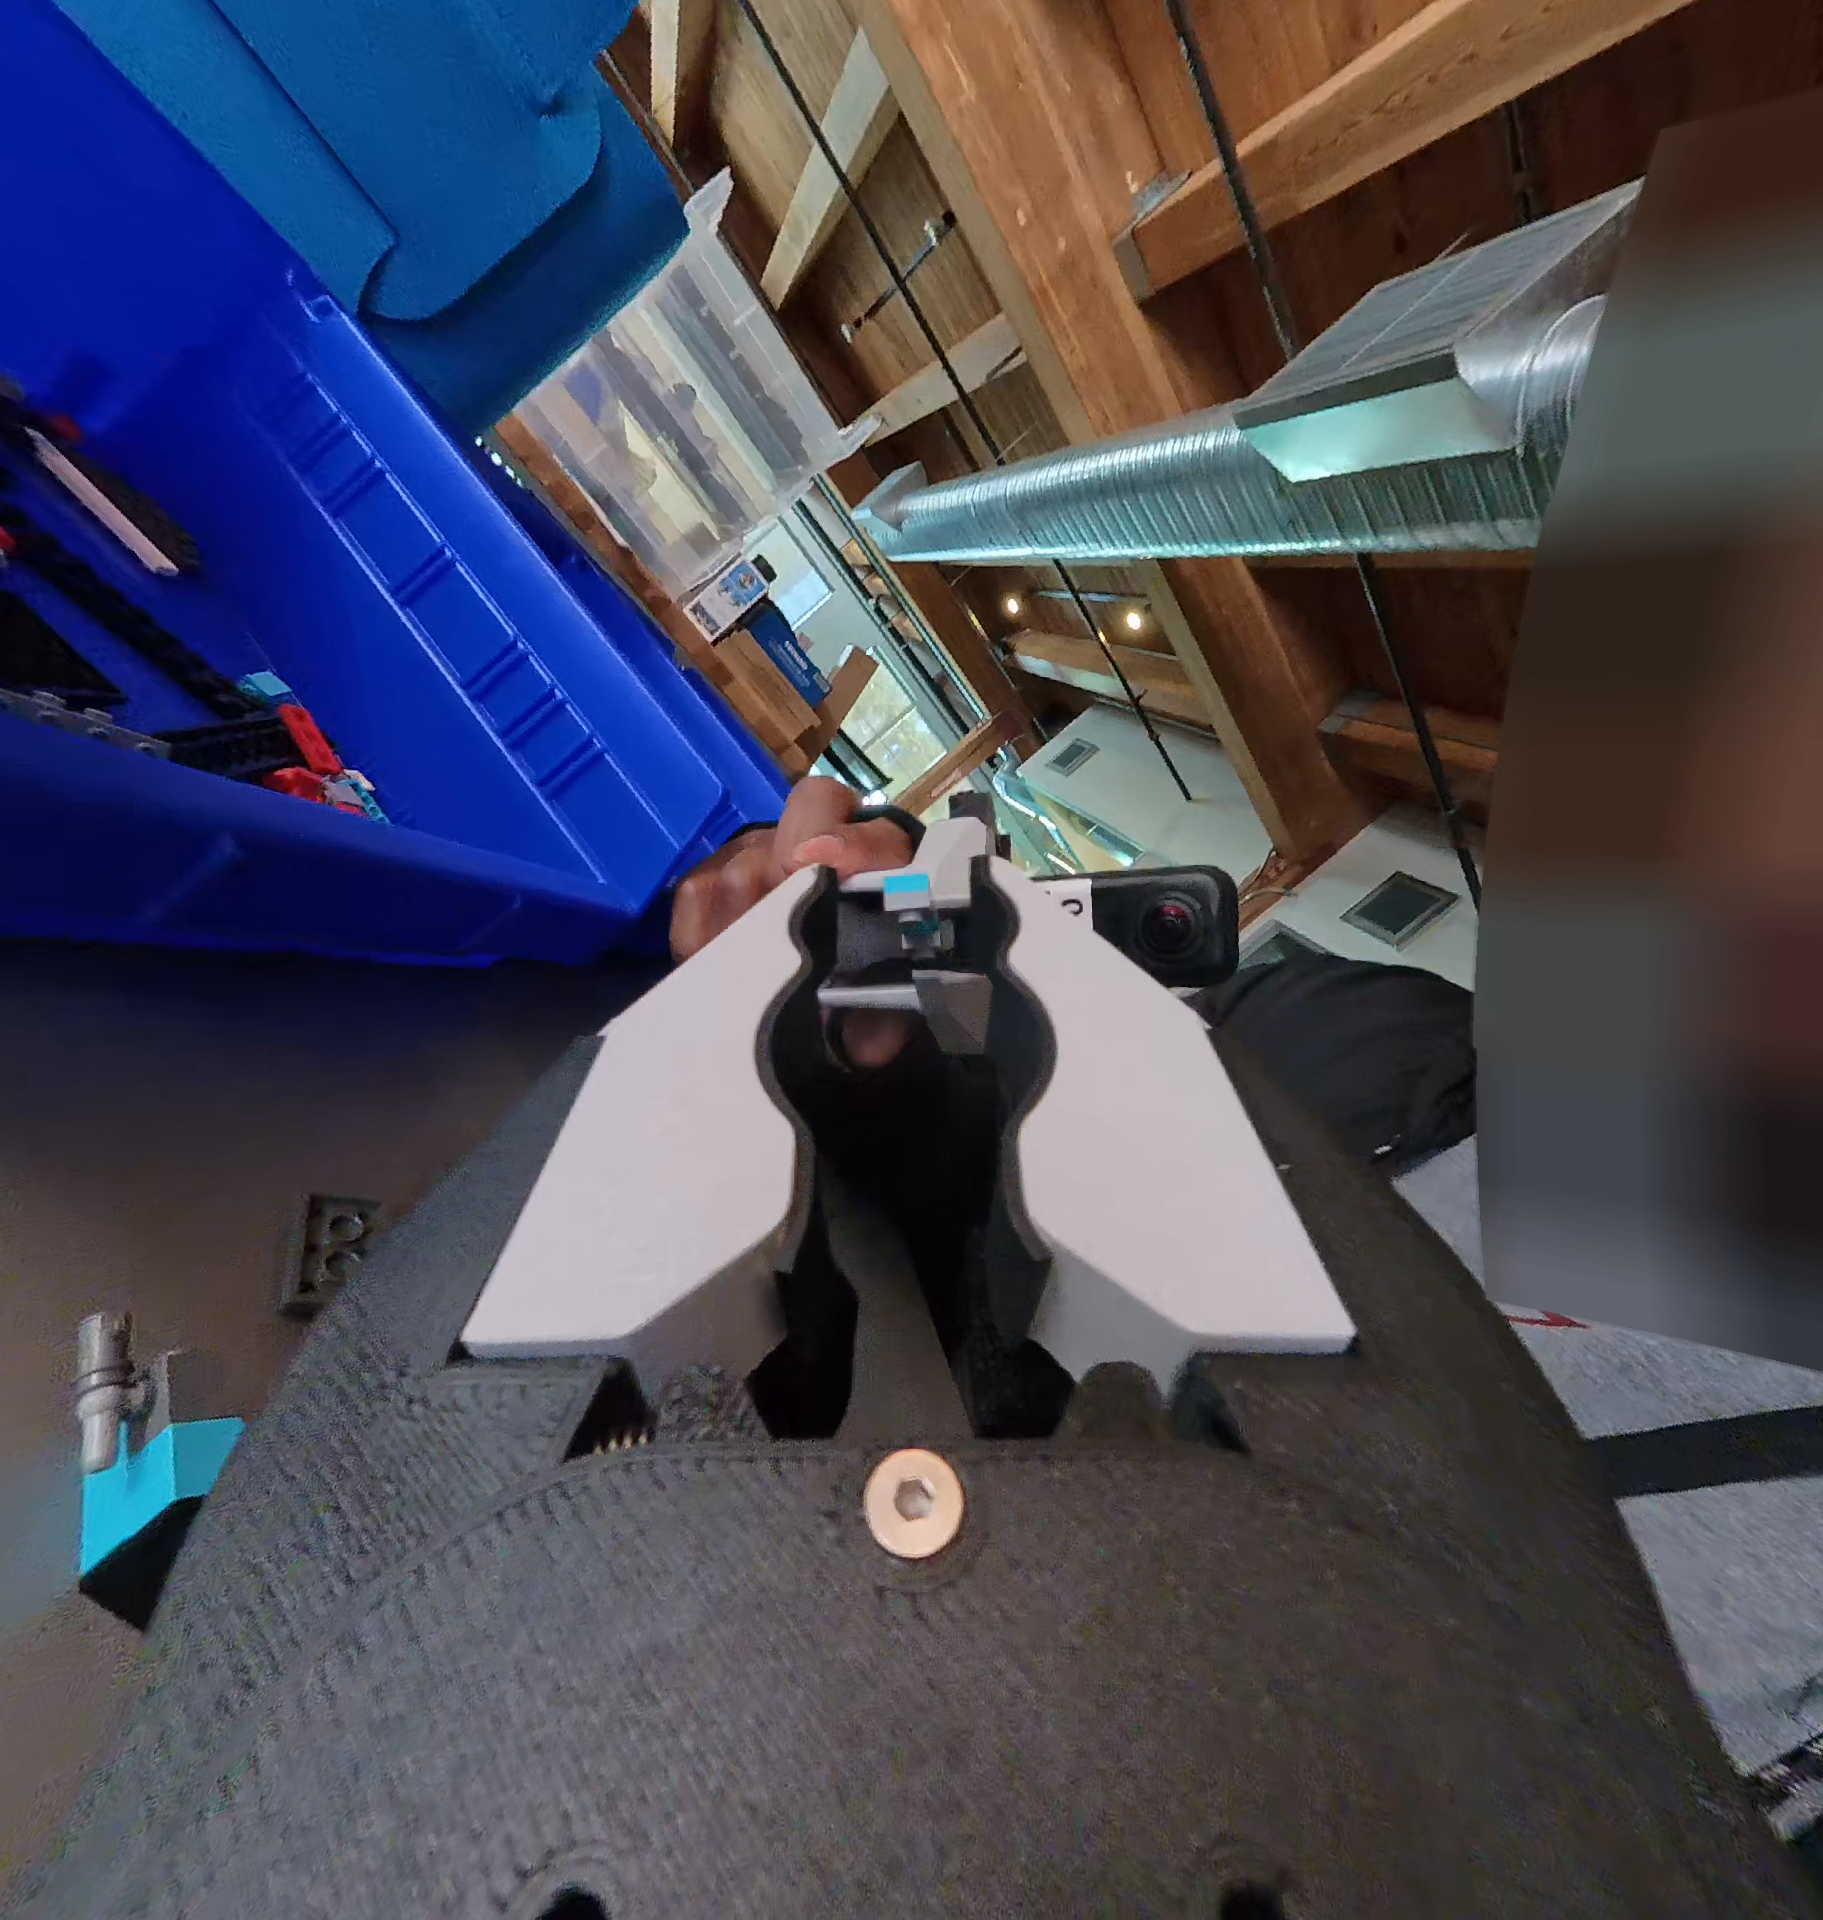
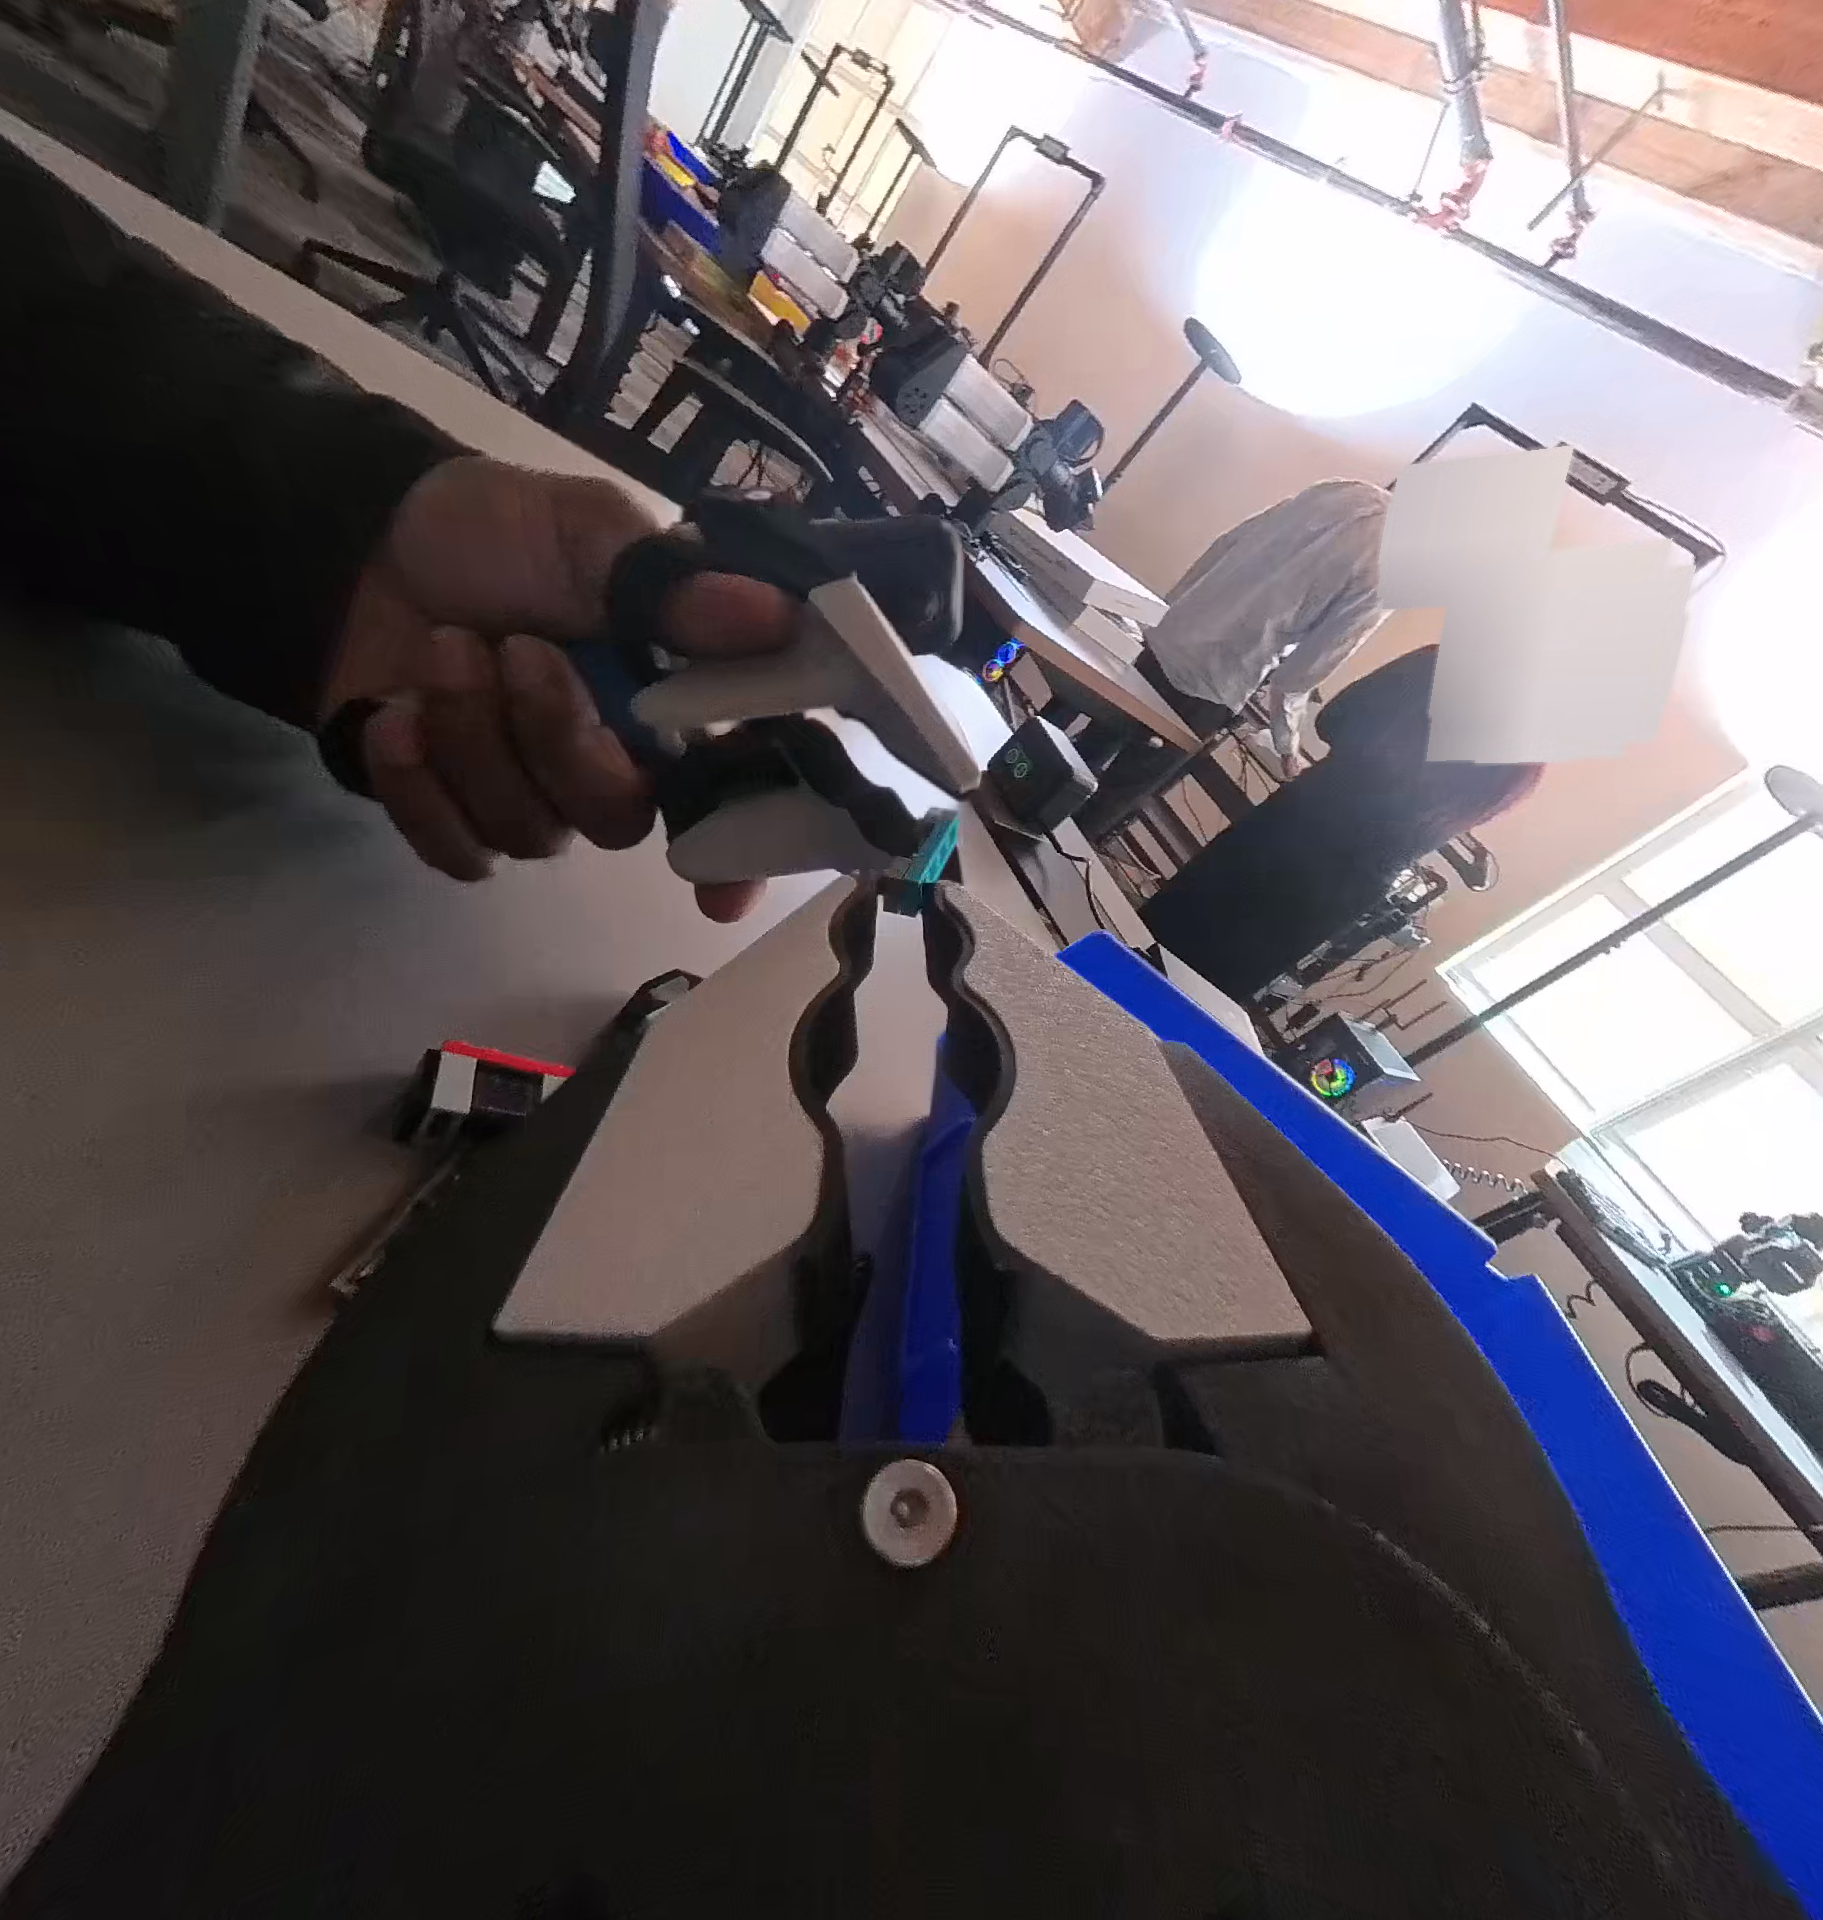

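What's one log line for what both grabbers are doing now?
left gripper: shut on small teal-and-grey toy-brick piece | right gripper: tips around it, grip unclear | nearby: blue plastic bin

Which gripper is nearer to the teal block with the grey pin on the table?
Left. The teal block lies just beside the left gripper, by its body; the right gripper is beyond the left fingertips, farther off.

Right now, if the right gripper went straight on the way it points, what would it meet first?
Most likely the small teal brick piece held at the left gripper, right at the right gripper tips. Depth is unclear; they may already touch.
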Available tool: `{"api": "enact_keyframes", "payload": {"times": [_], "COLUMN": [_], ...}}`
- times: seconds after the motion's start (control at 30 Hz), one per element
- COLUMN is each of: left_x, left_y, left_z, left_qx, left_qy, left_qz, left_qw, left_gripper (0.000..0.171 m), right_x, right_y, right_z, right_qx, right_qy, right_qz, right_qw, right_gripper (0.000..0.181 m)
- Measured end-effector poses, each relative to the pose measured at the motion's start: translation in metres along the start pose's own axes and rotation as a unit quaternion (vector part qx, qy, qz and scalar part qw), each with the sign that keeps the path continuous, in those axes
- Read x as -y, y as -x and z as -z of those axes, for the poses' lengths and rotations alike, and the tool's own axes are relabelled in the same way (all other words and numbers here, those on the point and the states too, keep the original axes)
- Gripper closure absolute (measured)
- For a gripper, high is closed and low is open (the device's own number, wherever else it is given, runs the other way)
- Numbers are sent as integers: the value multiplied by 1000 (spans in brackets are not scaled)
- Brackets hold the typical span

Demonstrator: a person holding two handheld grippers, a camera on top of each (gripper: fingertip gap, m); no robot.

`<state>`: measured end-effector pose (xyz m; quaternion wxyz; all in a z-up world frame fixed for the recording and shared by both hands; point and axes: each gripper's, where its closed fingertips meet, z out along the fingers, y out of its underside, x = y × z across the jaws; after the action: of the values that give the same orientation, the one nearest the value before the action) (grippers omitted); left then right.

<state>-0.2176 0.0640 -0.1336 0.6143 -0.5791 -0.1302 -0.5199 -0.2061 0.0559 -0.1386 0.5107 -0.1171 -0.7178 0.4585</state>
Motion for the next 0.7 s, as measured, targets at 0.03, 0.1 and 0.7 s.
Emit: {"api": "enact_keyframes", "payload": {"times": [0.03, 0.1, 0.7], "left_x": [-1, -5, -20], "left_y": [0, -2, -5], "left_z": [0, 0, -6], "left_qx": [0, -1, -14], "left_qy": [8, 26, 52], "left_qz": [0, -1, -5], "left_qw": [1000, 1000, 999], "left_gripper": [142, 142, 163], "right_x": [0, 0, 2], "right_y": [1, 3, 4], "right_z": [1, 2, 5], "right_qx": [5, 15, 21], "right_qy": [-1, -3, -11], "right_qz": [3, 6, 19], "right_qw": [1000, 1000, 1000], "right_gripper": [172, 172, 171]}}
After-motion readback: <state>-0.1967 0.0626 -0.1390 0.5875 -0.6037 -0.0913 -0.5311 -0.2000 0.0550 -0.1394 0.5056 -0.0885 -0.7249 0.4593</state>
